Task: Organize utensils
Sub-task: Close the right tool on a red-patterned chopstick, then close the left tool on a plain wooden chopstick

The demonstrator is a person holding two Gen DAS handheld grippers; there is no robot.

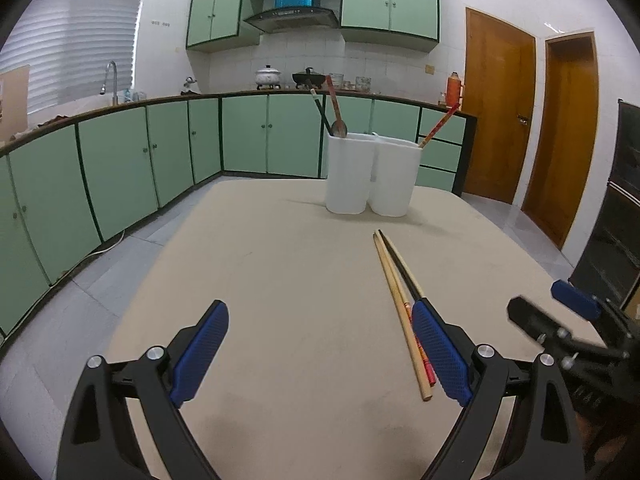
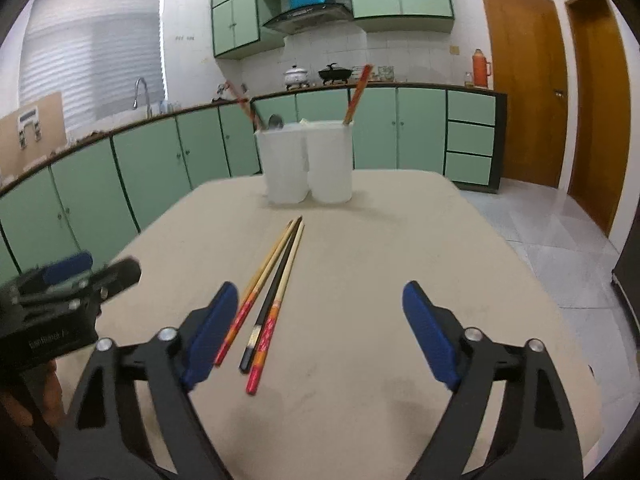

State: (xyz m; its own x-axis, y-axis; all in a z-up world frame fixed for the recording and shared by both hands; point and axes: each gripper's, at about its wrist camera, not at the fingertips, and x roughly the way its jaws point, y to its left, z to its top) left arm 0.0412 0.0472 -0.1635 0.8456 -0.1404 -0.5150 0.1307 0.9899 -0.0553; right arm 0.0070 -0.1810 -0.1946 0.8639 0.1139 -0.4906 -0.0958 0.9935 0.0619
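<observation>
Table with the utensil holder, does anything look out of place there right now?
Yes. Three chopsticks lie loose on the table in front of the white holder, fanned apart at the handle ends and mismatched: one is black. The other utensils stand in the holder. Both grippers, left and right, are open and empty.

My left finger (image 1: 440, 354) covers part of the chopsticks (image 1: 400, 312). The holder (image 2: 308, 164) hides its utensils' lower ends. The other gripper (image 2: 76, 280) looks blurred, cut off at the edge.

White holder (image 2: 310, 164); chopsticks (image 2: 266, 292) tan, black, red-orange, seemingly patterned.
</observation>
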